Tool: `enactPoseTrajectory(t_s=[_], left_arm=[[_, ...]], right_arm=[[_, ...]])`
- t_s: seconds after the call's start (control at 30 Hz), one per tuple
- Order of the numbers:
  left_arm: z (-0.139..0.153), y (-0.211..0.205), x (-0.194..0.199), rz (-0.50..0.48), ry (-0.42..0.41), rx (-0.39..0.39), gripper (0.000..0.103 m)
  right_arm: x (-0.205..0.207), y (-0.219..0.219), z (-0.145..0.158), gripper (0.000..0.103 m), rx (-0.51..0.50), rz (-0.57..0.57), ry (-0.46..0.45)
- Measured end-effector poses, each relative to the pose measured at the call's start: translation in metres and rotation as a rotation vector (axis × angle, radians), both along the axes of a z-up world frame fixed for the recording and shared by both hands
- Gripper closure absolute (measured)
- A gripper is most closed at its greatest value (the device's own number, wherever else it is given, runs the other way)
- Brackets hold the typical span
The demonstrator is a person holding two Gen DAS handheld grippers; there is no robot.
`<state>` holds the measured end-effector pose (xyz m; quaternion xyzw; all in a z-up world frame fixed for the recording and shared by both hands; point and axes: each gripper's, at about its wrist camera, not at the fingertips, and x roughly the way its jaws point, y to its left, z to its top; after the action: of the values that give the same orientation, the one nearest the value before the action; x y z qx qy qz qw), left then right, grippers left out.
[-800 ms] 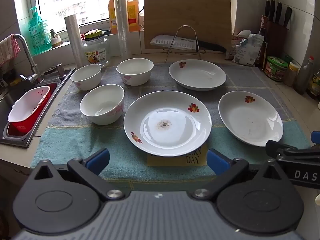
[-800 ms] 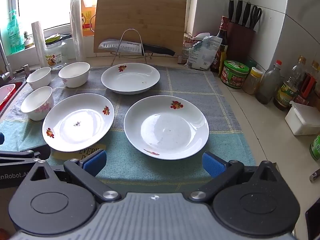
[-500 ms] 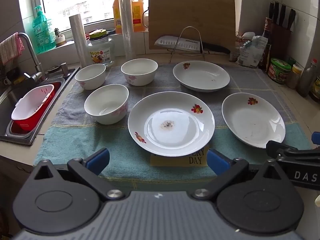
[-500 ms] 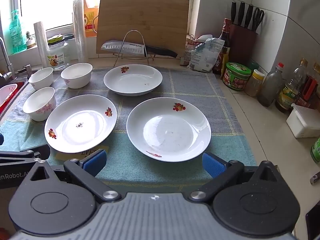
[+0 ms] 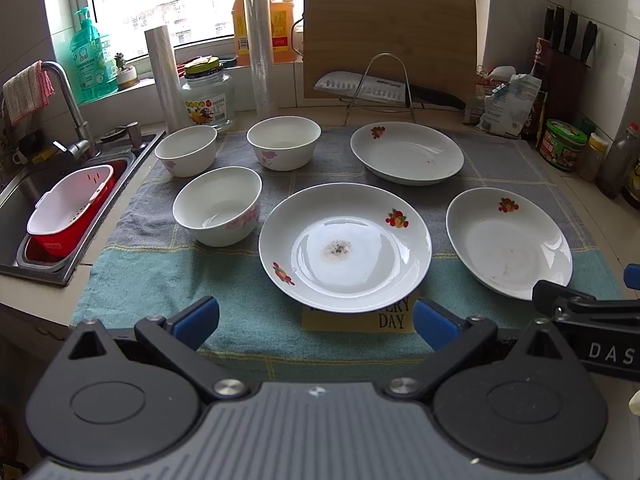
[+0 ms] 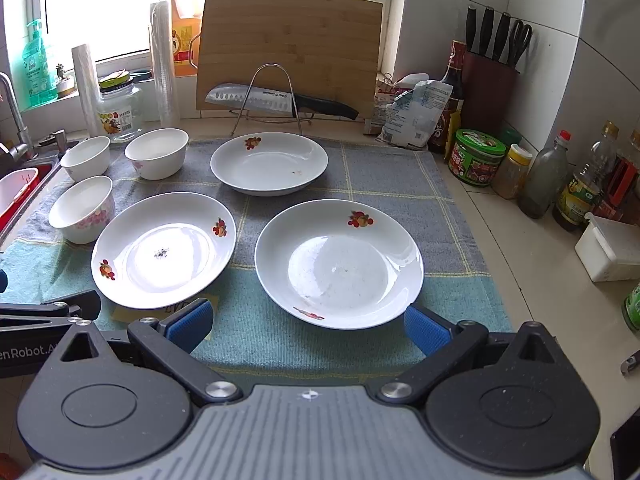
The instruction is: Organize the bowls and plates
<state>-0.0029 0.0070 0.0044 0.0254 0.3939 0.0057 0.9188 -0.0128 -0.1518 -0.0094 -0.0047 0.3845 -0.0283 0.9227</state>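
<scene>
Three white flower-printed plates lie apart on a towel: a middle plate point(image 5: 345, 248) point(image 6: 164, 250), a right plate point(image 5: 508, 242) point(image 6: 339, 264) and a far plate point(image 5: 407, 153) point(image 6: 269, 163). Three white bowls stand to the left: near bowl point(image 5: 218, 205) point(image 6: 82, 208), far-left bowl point(image 5: 186, 150) point(image 6: 86, 157), far-middle bowl point(image 5: 284, 142) point(image 6: 157, 153). My left gripper point(image 5: 316, 322) hovers open just short of the middle plate's near rim, holding nothing. My right gripper point(image 6: 308, 322) hovers open before the right plate's near rim, also holding nothing.
The grey and teal towel point(image 5: 168, 280) covers the counter. A sink point(image 5: 24, 200) with a red and white basket point(image 5: 70, 208) lies left. A cutting board point(image 6: 290, 50), knife on a wire stand point(image 6: 276, 100), jars, bottles point(image 6: 548, 178) and a knife block point(image 6: 492, 92) line the back and right.
Both views have shifted slightly: the dishes sit a little lower and to the right in frame than before. Nothing on the towel has moved and both grippers remain open.
</scene>
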Motion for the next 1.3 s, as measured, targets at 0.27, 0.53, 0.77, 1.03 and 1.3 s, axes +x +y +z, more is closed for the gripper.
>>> enactPoseTrajectory(t_s=[0.27, 0.53, 0.77, 1.03, 1.3], left_arm=[[0.0013, 0.0000, -0.0001, 0.002, -0.001, -0.001, 0.001], [0.0014, -0.0001, -0.0002, 0.002, 0.000, -0.002, 0.001], [0.0029, -0.0004, -0.0007, 0.006, -0.002, -0.005, 0.001], [0.0038, -0.0005, -0.0011, 0.008, -0.005, -0.006, 0.001], [0.0040, -0.0004, -0.0009, 0.007, -0.005, -0.006, 0.001]], right_arm=[[0.0007, -0.0004, 0.0009, 0.000, 0.000, 0.000, 0.000], [0.0007, -0.0007, 0.0013, 0.000, -0.001, 0.001, 0.001], [0.0006, -0.0007, 0.0019, 0.000, -0.001, 0.000, -0.004], [0.0006, -0.0014, 0.0046, 0.000, -0.004, 0.000, -0.011], [-0.0003, -0.0013, 0.0055, 0.000, -0.006, 0.001, -0.014]])
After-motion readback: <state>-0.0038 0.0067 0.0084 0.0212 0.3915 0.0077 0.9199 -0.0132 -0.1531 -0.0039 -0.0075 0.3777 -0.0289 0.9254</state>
